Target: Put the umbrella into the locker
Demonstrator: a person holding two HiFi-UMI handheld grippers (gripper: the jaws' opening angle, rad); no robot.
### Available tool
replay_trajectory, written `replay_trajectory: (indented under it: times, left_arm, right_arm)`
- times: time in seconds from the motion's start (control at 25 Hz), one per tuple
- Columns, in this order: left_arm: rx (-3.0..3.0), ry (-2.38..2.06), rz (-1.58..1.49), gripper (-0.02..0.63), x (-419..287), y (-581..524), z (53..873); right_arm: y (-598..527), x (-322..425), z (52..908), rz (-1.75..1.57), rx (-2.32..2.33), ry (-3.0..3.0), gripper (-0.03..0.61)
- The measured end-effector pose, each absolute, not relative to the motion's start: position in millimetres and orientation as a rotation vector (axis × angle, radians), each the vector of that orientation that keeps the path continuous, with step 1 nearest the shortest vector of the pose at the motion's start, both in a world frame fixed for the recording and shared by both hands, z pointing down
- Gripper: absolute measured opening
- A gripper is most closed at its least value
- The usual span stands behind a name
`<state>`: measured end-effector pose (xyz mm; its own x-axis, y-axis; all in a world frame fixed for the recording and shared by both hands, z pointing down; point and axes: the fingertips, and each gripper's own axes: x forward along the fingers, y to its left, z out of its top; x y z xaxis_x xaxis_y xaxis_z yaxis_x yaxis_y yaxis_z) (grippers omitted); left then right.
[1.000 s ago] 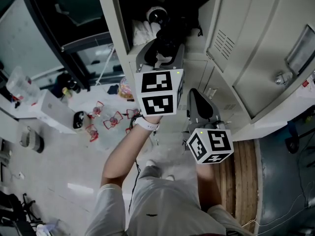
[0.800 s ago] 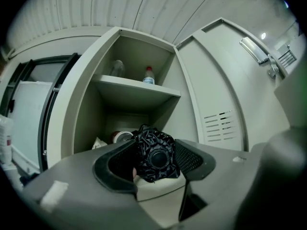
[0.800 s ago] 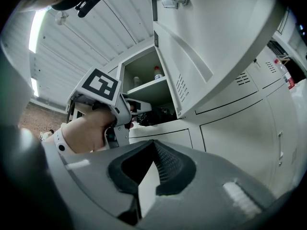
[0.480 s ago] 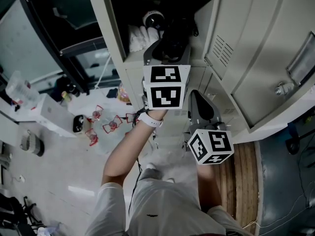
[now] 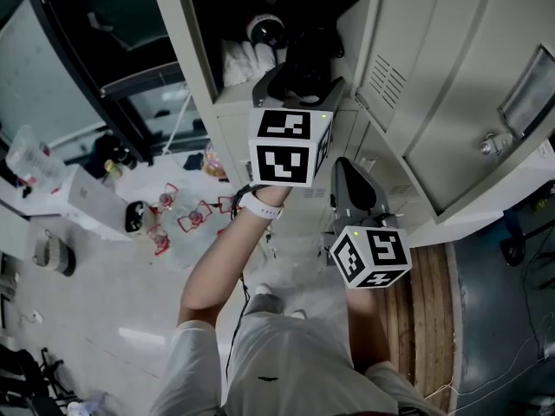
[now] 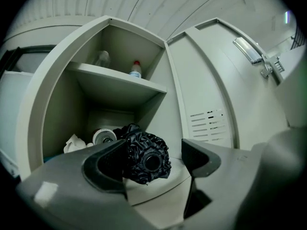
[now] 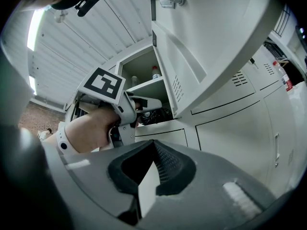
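Left tool: released; its 2 jaws stand apart and have just been opening, held at the mouth of the open compartment and pointing in about level.
Umbrella: black, folded, its crumpled fabric end and round cap facing the left gripper view. It lies on the floor of the lower compartment, between the 2 jaws. The right jaw is clear of it; whether the left jaw touches it I cannot tell.
Locker: pale grey metal, open, with the umbrella toward the right side of the opening.
Shelf: splits the compartment into 2 levels, above the umbrella.
Bottle: red-capped, upright on the shelf near the back wall.
White cloth: bunched on the compartment floor, left of the umbrella.
Round white object: behind the umbrella, just beside the cloth; too small to name.
Locker door: swung open to the right, vent slots low on its inner face.
Right tool: clenched, jaw tips together with nothing between them, held lower than the left tool, in front of the closed lower doors.
Wristband: white, on the left wrist.
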<state>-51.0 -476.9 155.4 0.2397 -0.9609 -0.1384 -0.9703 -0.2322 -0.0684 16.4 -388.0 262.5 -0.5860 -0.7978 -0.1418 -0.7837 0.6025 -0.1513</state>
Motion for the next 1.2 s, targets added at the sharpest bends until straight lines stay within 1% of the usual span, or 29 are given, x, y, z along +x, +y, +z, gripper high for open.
replay_trajectory:
  times: [0.12,0.4,0.64,0.68,0.76,0.84,1.04,1.2]
  left_arm:
    - [-2.336,1.838,0.115,0.368,-48,-470,151]
    - [-2.335,1.842,0.134,0.368,-48,-450,153]
    - [-2.341,1.865,0.126,0.342,-54,-434,168]
    - [-2.331,1.875,0.123,0.334,-57,-430,171]
    - [-2.303,1.892,0.102,0.288,-62,-421,179]
    - [-2.281,1.903,0.093,0.274,-68,-411,186]
    - [-2.289,1.933,0.095,0.213,-80,-389,202]
    - [-2.257,1.949,0.104,0.138,-85,-373,210]
  right_arm:
    - [-383,19,263,-0.103,-1.323,2.633,0.002]
    - [-369,23,261,-0.067,-1.329,2.646,0.002]
    - [-360,28,260,-0.042,-1.34,2.65,0.002]
    - [-359,28,260,-0.034,-1.34,2.652,0.002]
    - [-356,30,260,-0.014,-1.339,2.657,0.002]
    - [-352,30,260,0.011,-1.339,2.665,0.002]
    - [-342,29,255,0.083,-1.335,2.675,0.001]
    - [-337,26,253,0.124,-1.34,2.691,-0.008]
